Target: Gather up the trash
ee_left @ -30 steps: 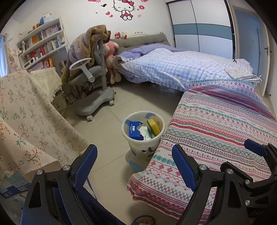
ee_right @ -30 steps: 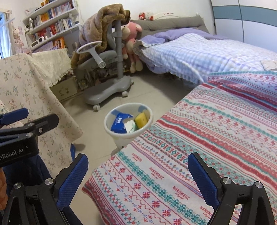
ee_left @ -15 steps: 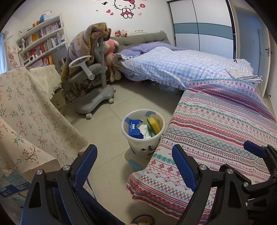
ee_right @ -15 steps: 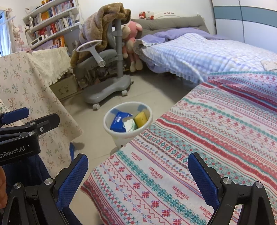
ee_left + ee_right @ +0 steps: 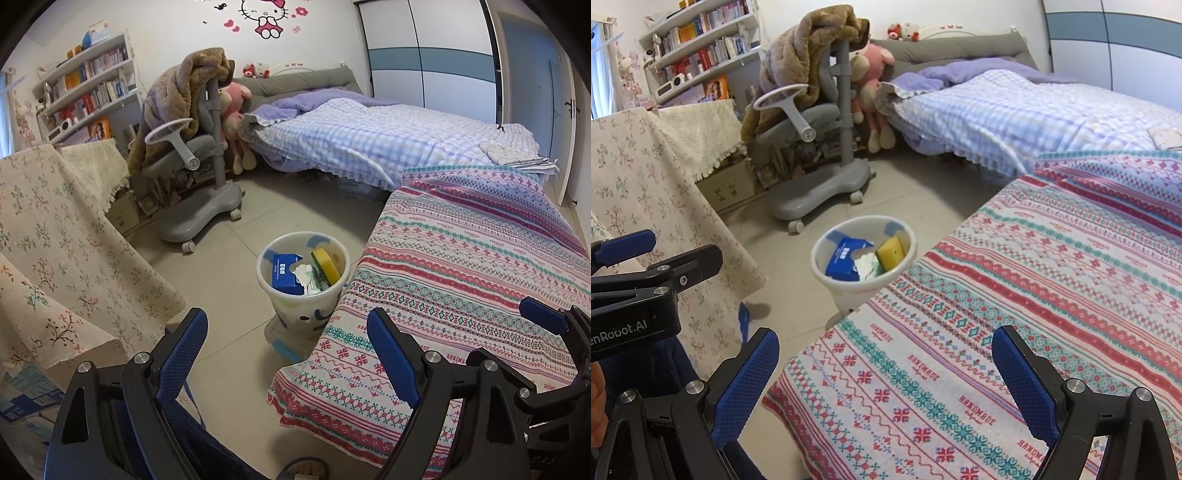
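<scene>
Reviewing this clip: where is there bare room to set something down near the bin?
The patterned bedspread is bare. Open floor lies between the bin, the chair base and the floral cloth. It is crowded inside the bin, which presses against the bedspread's edge.

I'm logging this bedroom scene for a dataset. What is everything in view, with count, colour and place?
trash bin: one, white, on the floor beside the patterned bed's corner
blue carton: one, inside the bin
yellow sponge: one, inside the bin
crumpled paper: white, count unclear, inside the bin
patterned bedspread: one, red, teal and white, right foreground
checked quilt: one, blue and white, far bed
desk chair: one, grey, brown blanket draped over it
pink plush toy: one, behind the chair
floral cloth: one, cream, left
bookshelf: one, white, far left wall
left gripper: black with blue pads, open, empty
right gripper: same, open, empty
</scene>
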Available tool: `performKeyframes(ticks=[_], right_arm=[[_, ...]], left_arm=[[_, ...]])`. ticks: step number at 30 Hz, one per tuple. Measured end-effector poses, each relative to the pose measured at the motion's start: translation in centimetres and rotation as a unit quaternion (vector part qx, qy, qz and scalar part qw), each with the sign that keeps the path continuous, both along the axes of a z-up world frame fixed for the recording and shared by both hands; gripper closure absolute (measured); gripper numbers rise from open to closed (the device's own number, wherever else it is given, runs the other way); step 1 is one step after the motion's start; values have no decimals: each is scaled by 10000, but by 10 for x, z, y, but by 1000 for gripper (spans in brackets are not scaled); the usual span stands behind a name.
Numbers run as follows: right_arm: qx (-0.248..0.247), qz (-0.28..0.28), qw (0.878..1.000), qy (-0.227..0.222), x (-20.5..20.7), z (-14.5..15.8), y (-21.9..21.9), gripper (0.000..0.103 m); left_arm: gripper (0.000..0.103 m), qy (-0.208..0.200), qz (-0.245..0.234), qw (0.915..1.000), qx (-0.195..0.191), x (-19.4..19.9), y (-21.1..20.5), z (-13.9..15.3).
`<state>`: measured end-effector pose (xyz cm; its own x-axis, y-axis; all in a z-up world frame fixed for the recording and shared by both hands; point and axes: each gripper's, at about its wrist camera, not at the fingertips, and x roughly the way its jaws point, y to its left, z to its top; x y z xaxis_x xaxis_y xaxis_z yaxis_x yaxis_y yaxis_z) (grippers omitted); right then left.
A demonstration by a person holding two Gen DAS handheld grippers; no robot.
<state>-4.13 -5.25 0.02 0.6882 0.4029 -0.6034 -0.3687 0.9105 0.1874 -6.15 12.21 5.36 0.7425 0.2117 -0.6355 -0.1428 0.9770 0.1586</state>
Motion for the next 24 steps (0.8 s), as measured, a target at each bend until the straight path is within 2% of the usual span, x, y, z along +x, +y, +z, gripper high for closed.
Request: performKeyframes(ticks=[24], right_arm=[[-10,-5,10000,-17,-1,0,1,6]], left_arm=[[13,20,-3,9999,-102,1,-1,-2]])
